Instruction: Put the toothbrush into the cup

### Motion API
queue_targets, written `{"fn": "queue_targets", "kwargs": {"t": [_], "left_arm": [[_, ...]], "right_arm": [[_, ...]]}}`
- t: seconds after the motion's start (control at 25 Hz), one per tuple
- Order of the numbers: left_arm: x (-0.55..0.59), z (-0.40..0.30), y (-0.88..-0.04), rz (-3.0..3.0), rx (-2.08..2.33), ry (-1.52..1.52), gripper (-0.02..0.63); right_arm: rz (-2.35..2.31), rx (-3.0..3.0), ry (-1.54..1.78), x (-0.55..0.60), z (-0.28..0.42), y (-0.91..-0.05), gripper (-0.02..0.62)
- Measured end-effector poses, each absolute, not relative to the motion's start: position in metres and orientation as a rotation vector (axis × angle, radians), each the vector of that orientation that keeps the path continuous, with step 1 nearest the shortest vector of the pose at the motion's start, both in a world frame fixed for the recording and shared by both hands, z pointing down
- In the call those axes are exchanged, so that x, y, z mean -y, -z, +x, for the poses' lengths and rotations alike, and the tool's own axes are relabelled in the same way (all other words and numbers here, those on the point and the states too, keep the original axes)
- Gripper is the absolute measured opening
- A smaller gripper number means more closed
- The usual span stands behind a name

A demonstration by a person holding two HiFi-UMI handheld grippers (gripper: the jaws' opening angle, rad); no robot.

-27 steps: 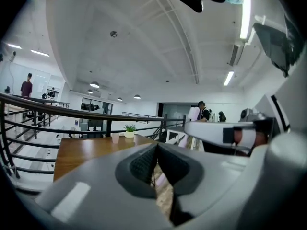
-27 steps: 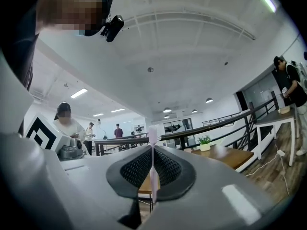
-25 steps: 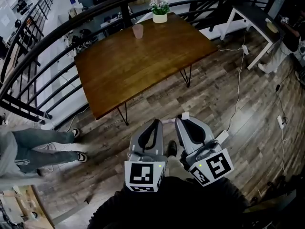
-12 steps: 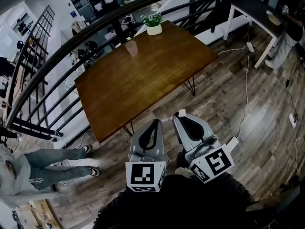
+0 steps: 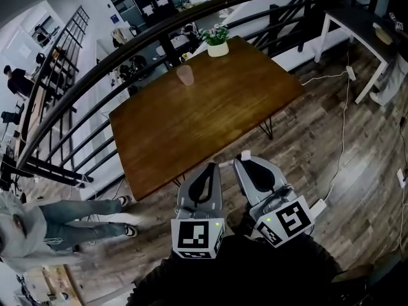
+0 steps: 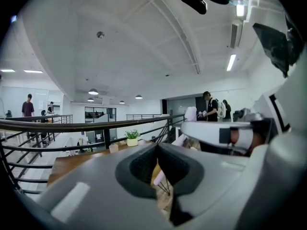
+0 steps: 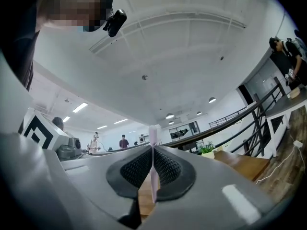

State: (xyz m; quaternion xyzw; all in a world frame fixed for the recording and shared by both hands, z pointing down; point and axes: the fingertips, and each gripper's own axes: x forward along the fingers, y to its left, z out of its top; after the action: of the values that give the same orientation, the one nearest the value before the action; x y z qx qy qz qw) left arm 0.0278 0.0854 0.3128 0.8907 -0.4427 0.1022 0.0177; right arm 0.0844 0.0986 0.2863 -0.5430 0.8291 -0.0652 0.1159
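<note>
A pale pink cup (image 5: 185,75) stands on the far part of the brown wooden table (image 5: 210,113); the left gripper view shows the cup (image 6: 113,148) small beyond the railing. My right gripper (image 5: 247,164) is shut on a thin pale pink toothbrush (image 7: 153,176), which stands upright between the pads, its end poking out above the tips (image 5: 245,155). My left gripper (image 5: 209,169) hangs beside it, shut with nothing between its jaws (image 6: 157,146). Both grippers are held over the wood floor, short of the table's near edge and well apart from the cup.
A potted plant (image 5: 217,42) sits at the table's far corner, behind the cup. A black railing (image 5: 95,88) curves behind and left of the table. A person in grey trousers (image 5: 64,212) stands at the left. A white desk (image 5: 357,24) and a floor cable (image 5: 344,139) are on the right.
Both grippers have come closer to the table together. The table's near edge now lies just beyond their tips. The toothbrush stays clamped in the right gripper.
</note>
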Motion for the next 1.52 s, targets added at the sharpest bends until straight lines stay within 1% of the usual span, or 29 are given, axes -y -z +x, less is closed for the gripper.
{"fn": "queue_targets", "kwargs": {"t": [0.4,0.88,1.28,1.52], "left_arm": [[-0.023,0.025,-0.340,2.686,1.390,-0.340,0.008],[0.095,0.017,-0.366,2.618,1.346,-0.354,0.008],[0.188,0.015,-0.318,2.684,1.316,-0.149,0.008],[0.218,-0.008,-0.305,2.693,1.314,-0.074,0.008]], "right_arm": [[-1.585,-2.489,0.261,-0.035,0.084,-0.312,0.011],[-1.618,-2.527,0.335,0.083,0.074,-0.337,0.011],[-1.700,-2.538,0.127,0.169,0.068,-0.287,0.011],[-1.715,-2.549,0.055,0.198,0.044,-0.269,0.011]]}}
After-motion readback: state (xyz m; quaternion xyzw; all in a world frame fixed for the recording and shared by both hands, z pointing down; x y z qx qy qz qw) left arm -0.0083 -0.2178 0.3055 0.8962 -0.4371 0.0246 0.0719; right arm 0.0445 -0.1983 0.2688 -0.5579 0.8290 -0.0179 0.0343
